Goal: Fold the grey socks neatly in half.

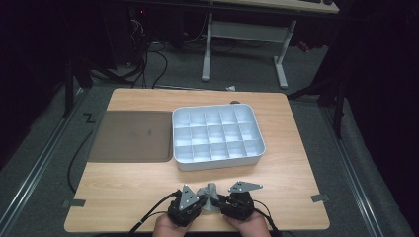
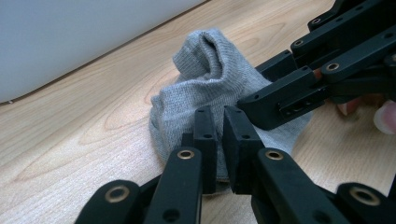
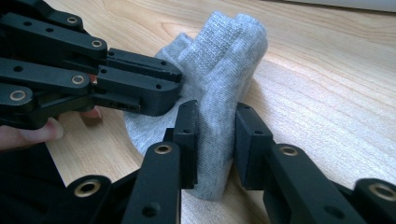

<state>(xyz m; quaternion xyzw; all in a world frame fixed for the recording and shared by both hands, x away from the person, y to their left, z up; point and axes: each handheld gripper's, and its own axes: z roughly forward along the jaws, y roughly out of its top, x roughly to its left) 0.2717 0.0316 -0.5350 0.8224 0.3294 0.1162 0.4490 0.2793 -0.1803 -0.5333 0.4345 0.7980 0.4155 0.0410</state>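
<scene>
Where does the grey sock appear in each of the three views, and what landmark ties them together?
High view: the grey sock stands bunched at the bottom centre, between the left gripper and the right gripper.
Left gripper view: centre, a thin edge pinched between that gripper's fingers.
Right gripper view: centre, a thicker fold between that gripper's fingers.
Shared landmark: the divided tray, whose pale wall crosses the upper left of the left gripper view.

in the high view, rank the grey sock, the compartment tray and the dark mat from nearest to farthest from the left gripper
1. grey sock: at the left gripper, near table edge.
2. compartment tray: ahead, mid-table.
3. dark mat: ahead to the left; only slightly farther than the tray, nearly too close to call.
</scene>
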